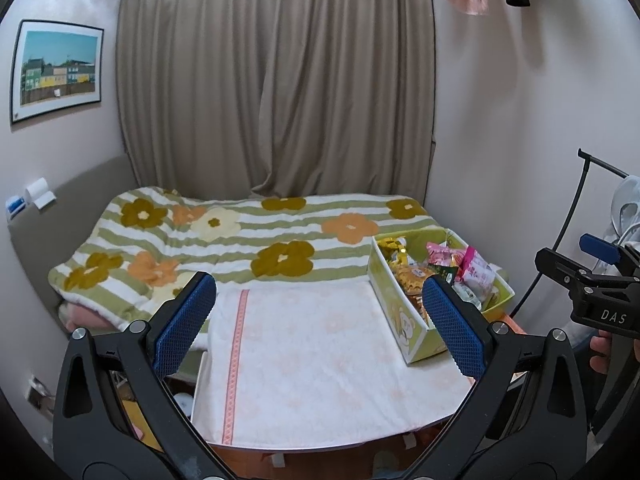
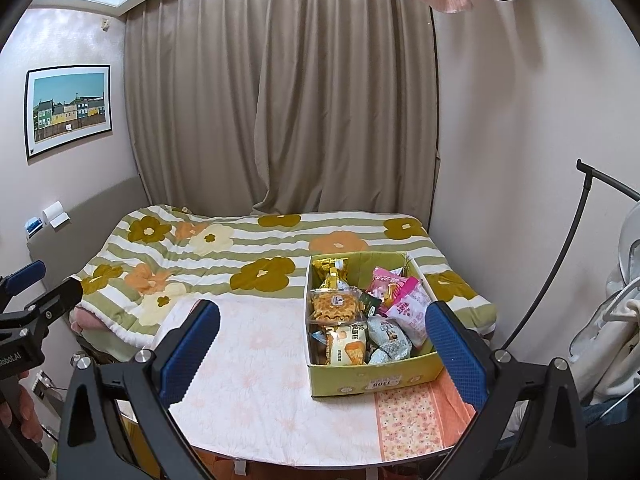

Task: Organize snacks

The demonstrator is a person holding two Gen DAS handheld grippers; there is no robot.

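1. Snacks (image 2: 362, 316) were all seen gathered in a green cardboard box (image 2: 372, 376), which stood at the right side of the table (image 2: 256, 400), with its far end over the table's far edge, toward the flowered blanket (image 2: 256, 248).
2. Inside the box, a waffle pack (image 2: 335, 307) and a gold bag (image 2: 335, 278) were seen along the left wall, pink packs (image 2: 404, 304) toward the right wall, and pale blue packs (image 2: 386, 338) with a yellow-labelled pack (image 2: 347, 342) at the near end. The packs lay heaped and overlapping rather than in rows.
3. No snack was seen on the cloth-covered tabletop outside the box; the left and near parts of the table were bare of packs.
4. The left gripper (image 1: 320, 320) was held above the near edge of the table with its fingers spread wide, and nothing was held between them.
5. The right gripper (image 2: 324, 340) was likewise held wide apart and without a load, near the table's near edge, in front of the box.
6. Progress could be judged only in part: the scene would fit snacks already collected into the box as the finished state, and it would equally fit a full box waiting to be sorted out onto the table. Which of the two applied could not be settled from these views.
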